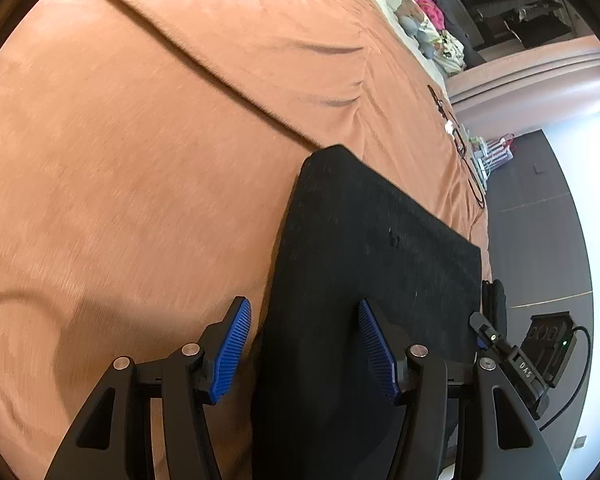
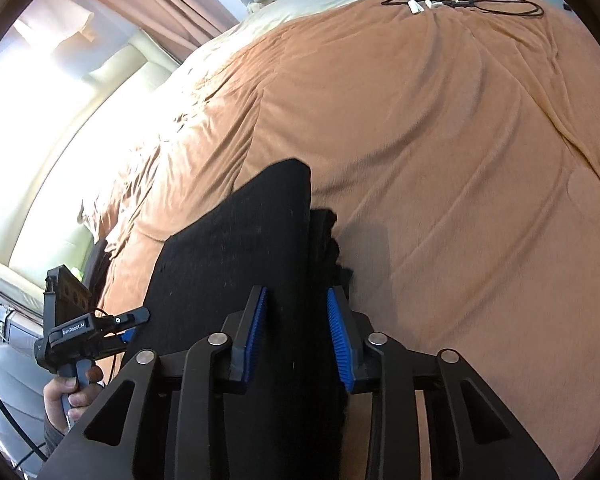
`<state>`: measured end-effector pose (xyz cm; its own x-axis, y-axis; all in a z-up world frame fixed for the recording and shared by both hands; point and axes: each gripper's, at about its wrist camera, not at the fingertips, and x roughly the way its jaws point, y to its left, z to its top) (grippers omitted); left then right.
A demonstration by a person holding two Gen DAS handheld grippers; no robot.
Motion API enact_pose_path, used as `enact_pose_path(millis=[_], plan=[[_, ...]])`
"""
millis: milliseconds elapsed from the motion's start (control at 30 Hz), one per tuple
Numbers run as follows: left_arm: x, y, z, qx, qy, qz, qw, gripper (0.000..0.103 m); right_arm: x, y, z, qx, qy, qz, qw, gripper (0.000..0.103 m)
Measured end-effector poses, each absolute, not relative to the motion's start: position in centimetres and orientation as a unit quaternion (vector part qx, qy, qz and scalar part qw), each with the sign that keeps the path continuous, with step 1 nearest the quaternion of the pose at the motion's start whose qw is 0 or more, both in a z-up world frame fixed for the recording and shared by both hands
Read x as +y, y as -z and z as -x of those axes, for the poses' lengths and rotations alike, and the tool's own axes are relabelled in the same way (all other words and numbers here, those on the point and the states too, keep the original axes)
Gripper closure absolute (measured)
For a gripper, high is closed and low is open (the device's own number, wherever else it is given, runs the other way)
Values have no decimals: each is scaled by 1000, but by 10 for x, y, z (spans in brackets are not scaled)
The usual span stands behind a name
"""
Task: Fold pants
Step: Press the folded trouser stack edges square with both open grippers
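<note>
The black pants [image 1: 372, 248] are seen lying folded on the orange bed [image 1: 140, 140]. The left gripper [image 1: 304, 352] is held half open over them; the right gripper [image 2: 296, 336] appears narrowed around their edge, contact unclear.

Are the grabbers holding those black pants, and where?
Left gripper: nothing, its jaws stand open over the folded black fabric pants. Right gripper: it straddles their layered edge; whether it grips cannot be told.
</note>
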<state>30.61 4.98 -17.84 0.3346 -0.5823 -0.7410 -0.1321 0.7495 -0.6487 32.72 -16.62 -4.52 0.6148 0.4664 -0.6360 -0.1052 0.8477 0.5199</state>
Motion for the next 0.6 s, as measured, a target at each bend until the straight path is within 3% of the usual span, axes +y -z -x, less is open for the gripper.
enact_pose_path(millis=[100, 367, 600], plan=[[46, 174, -314, 553, 158, 317, 754, 56, -169, 60, -326, 416, -157, -234, 865, 77], [35, 162, -323, 545, 169, 290, 769, 57, -183, 87, -321, 419, -148, -296, 846, 77], [40, 170, -320, 549, 159, 294, 767, 57, -176, 51, -322, 399, -145, -255, 869, 83]])
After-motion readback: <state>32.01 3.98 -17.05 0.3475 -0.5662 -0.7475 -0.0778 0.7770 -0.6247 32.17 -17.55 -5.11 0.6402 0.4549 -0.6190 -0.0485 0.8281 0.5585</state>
